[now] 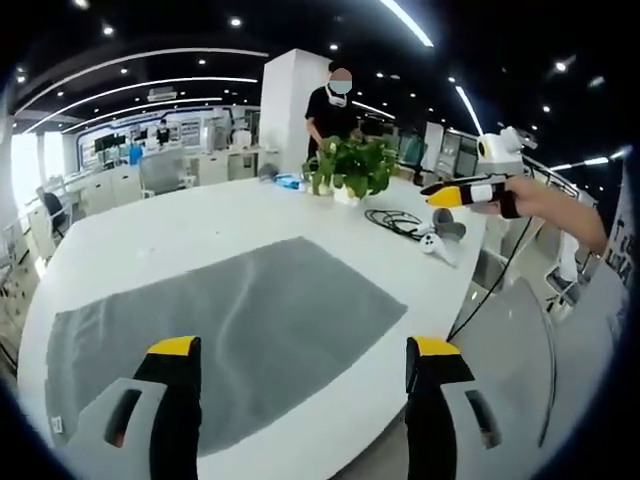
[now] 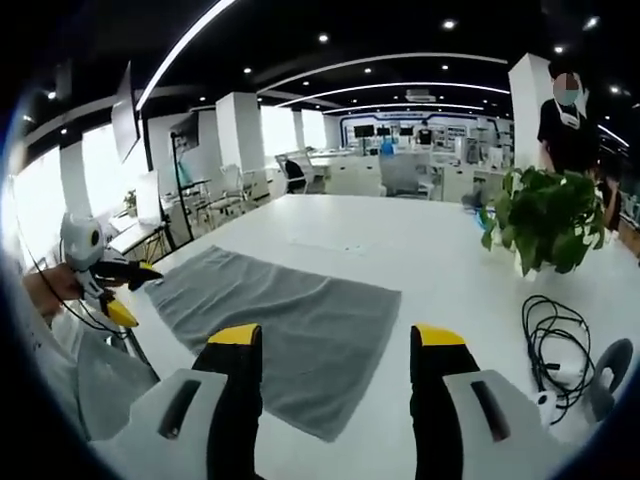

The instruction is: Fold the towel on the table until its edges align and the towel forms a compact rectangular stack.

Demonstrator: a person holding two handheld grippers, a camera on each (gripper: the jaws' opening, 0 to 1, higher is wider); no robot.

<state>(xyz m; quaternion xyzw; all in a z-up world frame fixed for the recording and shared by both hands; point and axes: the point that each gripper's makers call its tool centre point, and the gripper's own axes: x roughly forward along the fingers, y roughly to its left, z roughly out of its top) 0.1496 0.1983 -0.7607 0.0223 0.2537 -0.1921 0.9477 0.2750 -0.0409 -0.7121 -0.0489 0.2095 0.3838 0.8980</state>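
A grey towel (image 1: 240, 325) lies spread flat in a single layer on the white table (image 1: 170, 225), close to the near edge. My left gripper (image 1: 302, 350) hovers above the towel's near side, open, with nothing between its yellow-tipped jaws. Off the table's right end, a hand holds my right gripper (image 1: 462, 193) in the air. In the right gripper view the same towel (image 2: 290, 315) stretches ahead and left on the table (image 2: 400, 235). My right gripper (image 2: 337, 340) is open over its near corner. The left gripper (image 2: 125, 290) shows at the far left, jaws apart, by the towel's end.
A potted plant (image 1: 350, 165) (image 2: 545, 220) stands mid-table, with a person (image 1: 330, 105) (image 2: 565, 120) behind it. A coiled black cable (image 1: 395, 220) (image 2: 555, 335) and a pale controller (image 1: 440, 240) (image 2: 600, 375) lie beside the plant. A grey chair (image 1: 515, 350) sits at the table edge.
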